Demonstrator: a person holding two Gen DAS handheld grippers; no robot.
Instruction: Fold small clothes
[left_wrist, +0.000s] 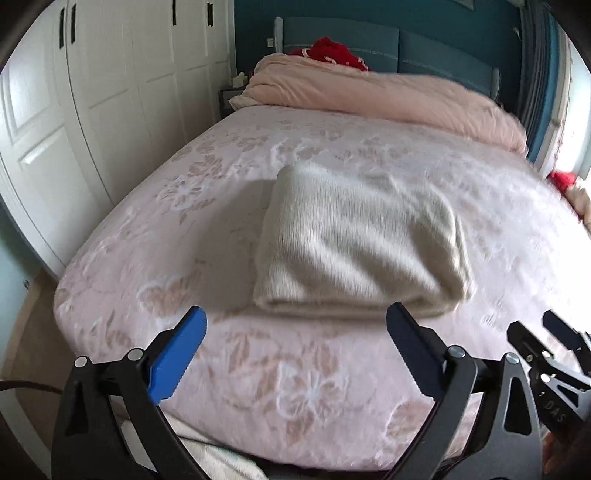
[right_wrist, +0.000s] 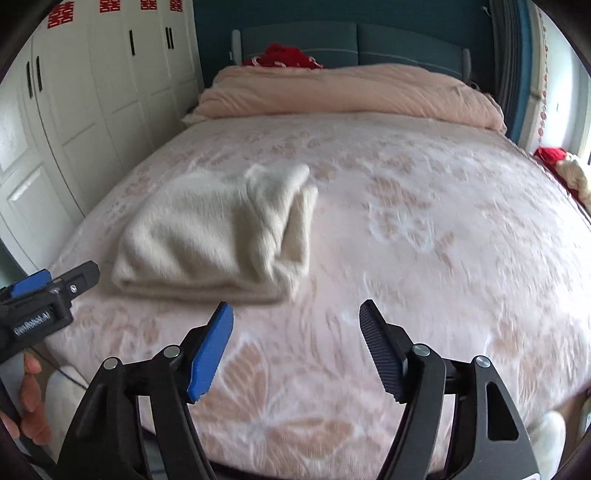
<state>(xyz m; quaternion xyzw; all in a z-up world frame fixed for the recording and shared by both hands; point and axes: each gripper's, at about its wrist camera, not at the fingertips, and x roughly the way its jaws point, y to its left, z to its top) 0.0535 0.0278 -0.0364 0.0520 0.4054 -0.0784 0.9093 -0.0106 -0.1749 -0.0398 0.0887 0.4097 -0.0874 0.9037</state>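
Already the cream knit garment lay folded into a thick, layered bundle on the bed, its doubled edges stacked toward the foot; judged from that, the fold looked finished. Both tools hung back from the garment, short of its near edge, which suited a piece just set down. The left tongs gaped wide and held nothing; the right tongs were likewise spread and empty, just beside the garment's right corner. Beyond the garment, a pink duvet was heaped against the headboard with something red on top, well apart. Left of the garment stood the white wardrobe doors. Nothing lay between either tool and the garment.
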